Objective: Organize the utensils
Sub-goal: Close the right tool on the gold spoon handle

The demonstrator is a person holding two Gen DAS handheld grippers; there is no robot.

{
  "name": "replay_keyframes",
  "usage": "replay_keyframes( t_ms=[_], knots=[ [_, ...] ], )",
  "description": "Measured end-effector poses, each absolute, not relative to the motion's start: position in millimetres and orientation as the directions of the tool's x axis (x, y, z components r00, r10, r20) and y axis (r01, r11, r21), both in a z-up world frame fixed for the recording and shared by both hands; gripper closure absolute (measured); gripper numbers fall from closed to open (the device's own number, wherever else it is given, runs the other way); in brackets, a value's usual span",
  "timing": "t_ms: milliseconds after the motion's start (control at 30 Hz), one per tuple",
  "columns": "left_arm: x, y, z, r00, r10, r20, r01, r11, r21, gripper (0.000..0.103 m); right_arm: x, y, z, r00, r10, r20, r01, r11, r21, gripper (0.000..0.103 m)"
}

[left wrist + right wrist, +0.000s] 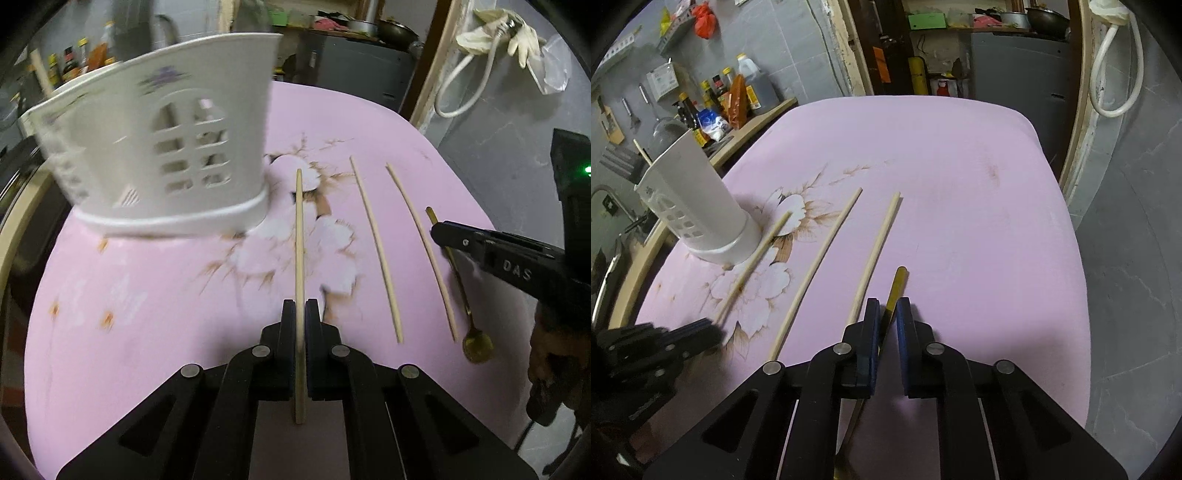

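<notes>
A white plastic utensil holder [159, 155] stands at the far left of the pink table; it also shows in the right wrist view [698, 210]. My left gripper [301, 306] is shut on a wooden chopstick [299, 236] that points toward the holder. Two more chopsticks [375, 243] [421, 243] lie on the table to its right. My right gripper [886, 306] is closed around the handle of a gold spoon [895, 290], whose bowl [478, 345] rests on the table in the left wrist view.
The table [960, 166] has a pink flowered cloth. A counter with sauce bottles [716, 96] runs along the left. A grey cabinet [1015, 66] stands behind the table. A white hose [1115, 74] hangs on the right wall.
</notes>
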State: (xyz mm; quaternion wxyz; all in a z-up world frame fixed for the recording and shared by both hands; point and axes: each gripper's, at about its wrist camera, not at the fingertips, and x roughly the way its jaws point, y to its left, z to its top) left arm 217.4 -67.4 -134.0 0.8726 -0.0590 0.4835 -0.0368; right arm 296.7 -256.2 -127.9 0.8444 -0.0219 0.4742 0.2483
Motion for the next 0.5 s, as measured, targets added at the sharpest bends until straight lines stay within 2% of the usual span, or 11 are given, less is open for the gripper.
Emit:
replay_keyframes(
  t_ms=[200,500],
  knots=[
    [199,-59,-127,0.529,-0.123,-0.84,-0.044,0.984,-0.172,0.1,288,-253,-127,0.45,0.377,-0.81,-0.429,0.886,0.175,0.095],
    [198,-50,-124,0.508,-0.176,-0.843,-0.026,0.975,-0.219,0.1,285,-247,-127,0.474,0.339,-0.813,-0.4,0.905,0.144,0.095]
  ],
)
